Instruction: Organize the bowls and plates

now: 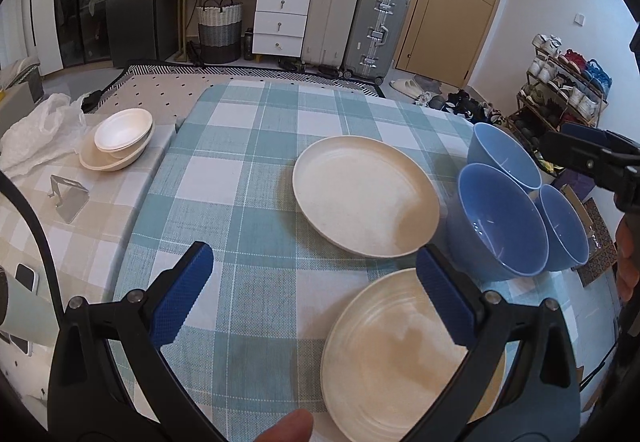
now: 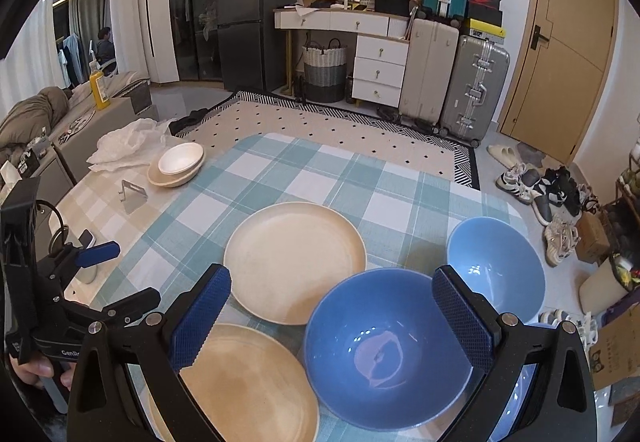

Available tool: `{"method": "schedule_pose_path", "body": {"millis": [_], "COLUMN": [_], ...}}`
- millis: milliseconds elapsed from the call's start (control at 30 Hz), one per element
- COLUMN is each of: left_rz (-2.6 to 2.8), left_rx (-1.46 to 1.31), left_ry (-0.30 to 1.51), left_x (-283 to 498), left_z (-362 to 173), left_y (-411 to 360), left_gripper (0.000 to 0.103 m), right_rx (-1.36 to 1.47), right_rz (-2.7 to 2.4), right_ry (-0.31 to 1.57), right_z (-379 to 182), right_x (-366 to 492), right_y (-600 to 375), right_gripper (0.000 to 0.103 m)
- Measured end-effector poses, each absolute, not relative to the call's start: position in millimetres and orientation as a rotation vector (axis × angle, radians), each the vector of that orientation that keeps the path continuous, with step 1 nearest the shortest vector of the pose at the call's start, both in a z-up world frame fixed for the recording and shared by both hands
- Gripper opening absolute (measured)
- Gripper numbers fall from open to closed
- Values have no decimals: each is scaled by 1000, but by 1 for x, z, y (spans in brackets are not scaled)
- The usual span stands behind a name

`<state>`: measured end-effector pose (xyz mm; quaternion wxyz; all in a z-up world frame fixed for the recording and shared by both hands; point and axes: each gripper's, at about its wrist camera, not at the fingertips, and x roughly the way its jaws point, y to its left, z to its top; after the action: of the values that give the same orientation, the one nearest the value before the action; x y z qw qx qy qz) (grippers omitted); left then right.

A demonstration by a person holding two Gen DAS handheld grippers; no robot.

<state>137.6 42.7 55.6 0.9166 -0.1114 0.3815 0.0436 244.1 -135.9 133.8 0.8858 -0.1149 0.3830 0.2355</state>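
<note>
The left gripper (image 1: 314, 296) hangs spread over the checked tablecloth (image 1: 248, 178), its right finger covering part of the near cream round plate (image 1: 396, 362), whose lower edge is cut off. The right gripper (image 2: 332, 316) is likewise spread above the near blue bowl (image 2: 384, 354), hiding a third bowl (image 1: 566, 230) behind its right finger. Beyond lie the second cream plate (image 2: 294, 262) and far blue bowl (image 2: 496, 266); farther left, stacked white bowls (image 2: 178, 164).

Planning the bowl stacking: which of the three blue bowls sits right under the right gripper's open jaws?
The middle blue bowl, beside the near cream plate. The far blue bowl lies beyond the right gripper; the third is mostly hidden.
</note>
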Motion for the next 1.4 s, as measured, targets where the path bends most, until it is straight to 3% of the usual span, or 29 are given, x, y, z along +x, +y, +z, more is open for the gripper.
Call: {"method": "schedule_pose_path", "body": {"millis": [567,1167,1400], "left_rz": [122,122,89], "left_rx": [-250,-261,-250], "left_ry": [872,965,997], "left_x": [203,253,266], "left_z": [34,-14,-31], "left_y": [52,56,49], "left_gripper": [101,101,94], "right_rx": [-274,-333,-348], "right_rz": [514,506,511], "right_ry": [882,1057,1125], "right_z": [115,35,6], "right_x": [325,387,406], "right_y": [-124,-105,-101], "right_gripper": [102,102,100]}}
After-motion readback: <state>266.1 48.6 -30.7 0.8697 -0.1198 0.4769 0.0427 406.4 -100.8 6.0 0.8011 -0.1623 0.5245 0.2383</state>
